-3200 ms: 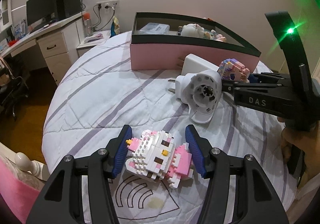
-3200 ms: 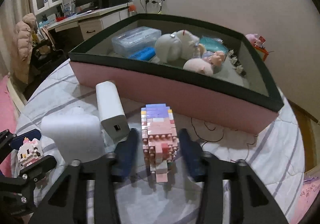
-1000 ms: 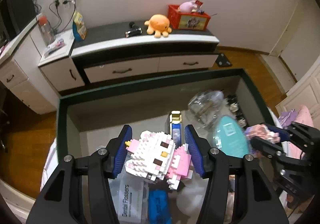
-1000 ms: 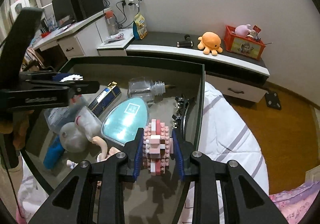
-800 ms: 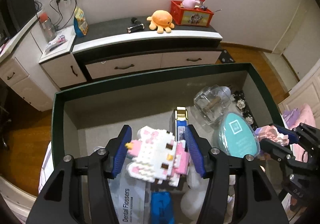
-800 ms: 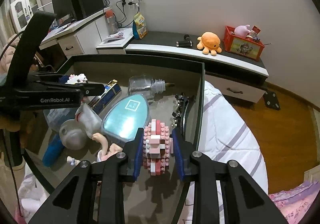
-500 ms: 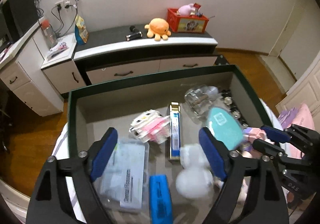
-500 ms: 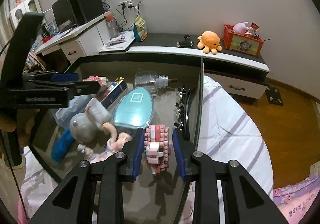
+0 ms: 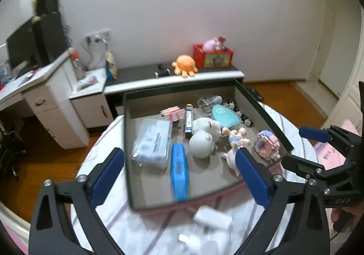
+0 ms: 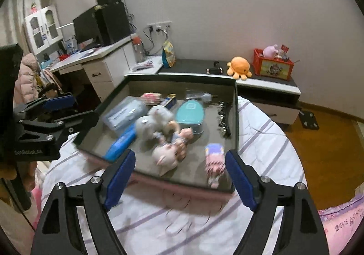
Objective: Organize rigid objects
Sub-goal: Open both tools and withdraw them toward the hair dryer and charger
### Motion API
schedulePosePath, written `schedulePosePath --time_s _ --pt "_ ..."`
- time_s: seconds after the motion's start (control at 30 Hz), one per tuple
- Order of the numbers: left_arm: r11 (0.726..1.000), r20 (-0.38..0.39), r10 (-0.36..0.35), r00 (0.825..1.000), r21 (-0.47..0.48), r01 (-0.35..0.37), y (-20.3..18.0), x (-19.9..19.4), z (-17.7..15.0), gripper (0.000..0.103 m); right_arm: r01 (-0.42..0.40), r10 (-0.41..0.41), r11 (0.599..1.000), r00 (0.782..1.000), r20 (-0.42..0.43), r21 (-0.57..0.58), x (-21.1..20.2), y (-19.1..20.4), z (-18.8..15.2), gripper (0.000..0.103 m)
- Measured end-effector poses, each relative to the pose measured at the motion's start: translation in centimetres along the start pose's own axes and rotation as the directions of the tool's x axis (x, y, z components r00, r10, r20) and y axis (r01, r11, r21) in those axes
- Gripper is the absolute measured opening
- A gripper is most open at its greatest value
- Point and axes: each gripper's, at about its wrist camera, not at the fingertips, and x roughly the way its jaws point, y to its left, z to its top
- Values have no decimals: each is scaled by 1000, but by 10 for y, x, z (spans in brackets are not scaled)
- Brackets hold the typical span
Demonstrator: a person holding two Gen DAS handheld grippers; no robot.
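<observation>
A bed with a white quilt with purple stripes fills the lower part of both views. On it stands a large shallow box with pink outer walls and a dark green rim.

The left gripper is above the near edge of the box. Its jaws have just been opening and now stand wide apart, and nothing is between them. The right gripper is also above the near edge, toward the right corner of the box. Its jaws have just been opening too; they stand apart and do not press on anything.

Inside the box, a clear plastic case lies at the left side, and a blue bar-shaped object lies just beside it. A white plush figure is in the middle, touching a small doll. Behind them is a teal oval case.

The white and pink brick cat figure lies near the far wall of the box. The pink and purple brick figure lies in the near right corner, between the blue pads of the right gripper in its own view, but free of them.

A white blurred object lies on the quilt in front of the box.
</observation>
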Motion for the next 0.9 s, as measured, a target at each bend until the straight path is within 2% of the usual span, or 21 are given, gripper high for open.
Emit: schedulePosePath --time_s 0.03,0.1,0.23,0.4,0.5,0.57,0.9 --pt "1000 18 5 1000 -5 -5 0 -9 -6 102 -9 9 1000 1000 7 -1 -5 3 -3 88" --pt "1000 39 3 999 -16 -3 -2 -26 -24 103 -17 17 1000 1000 23 -10 -15 12 -12 103" --pt "998 88 25 996 -56 -20 -7 -59 -59 103 -55 56 998 997 59 -9 -33 27 -31 103" --pt "993 118 83 989 -91 -72 -15 -80 -96 103 -14 17 1000 995 99 -22 -51 42 -55 103" --pt "990 108 102 989 -110 -90 -19 -84 -117 103 45 -40 998 992 117 -38 -55 48 -71 103" --pt "990 82 89 993 -120 -79 -22 -81 -130 103 63 -59 998 991 119 -31 -55 46 -81 103" --pt "985 -7 81 997 -150 -81 -18 -65 -164 103 45 -48 997 998 45 62 -33 29 -113 103"
